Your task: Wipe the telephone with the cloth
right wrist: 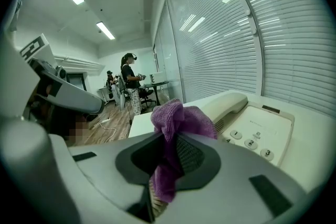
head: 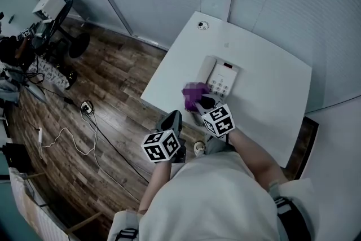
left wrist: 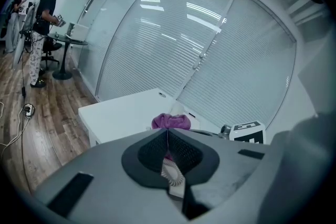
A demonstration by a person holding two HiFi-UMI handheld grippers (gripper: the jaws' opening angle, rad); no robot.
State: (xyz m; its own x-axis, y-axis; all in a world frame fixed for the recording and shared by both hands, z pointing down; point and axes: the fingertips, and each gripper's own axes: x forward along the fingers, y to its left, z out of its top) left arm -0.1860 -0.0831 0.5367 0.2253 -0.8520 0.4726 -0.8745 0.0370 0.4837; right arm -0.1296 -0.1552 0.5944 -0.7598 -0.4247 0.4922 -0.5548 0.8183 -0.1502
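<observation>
A white desk telephone (head: 221, 77) (right wrist: 257, 128) with its handset (right wrist: 227, 105) on the cradle sits on the white table (head: 265, 87). My right gripper (head: 204, 104) (right wrist: 167, 157) is shut on a purple cloth (head: 194, 93) (right wrist: 176, 134); the cloth bunches just in front of the phone's near left side, by the handset. My left gripper (head: 172, 119) (left wrist: 167, 136) is shut with nothing between its jaws and hangs off the table's near edge, left of the right one. The left gripper view shows the cloth (left wrist: 171, 121) beyond its jaws.
A small round fitting (head: 203, 25) sits at the table's far corner. Blinds cover the glass walls behind the table. Cables and a power strip (head: 86, 107) lie on the wood floor at left. A person (left wrist: 44, 29) stands at a far desk.
</observation>
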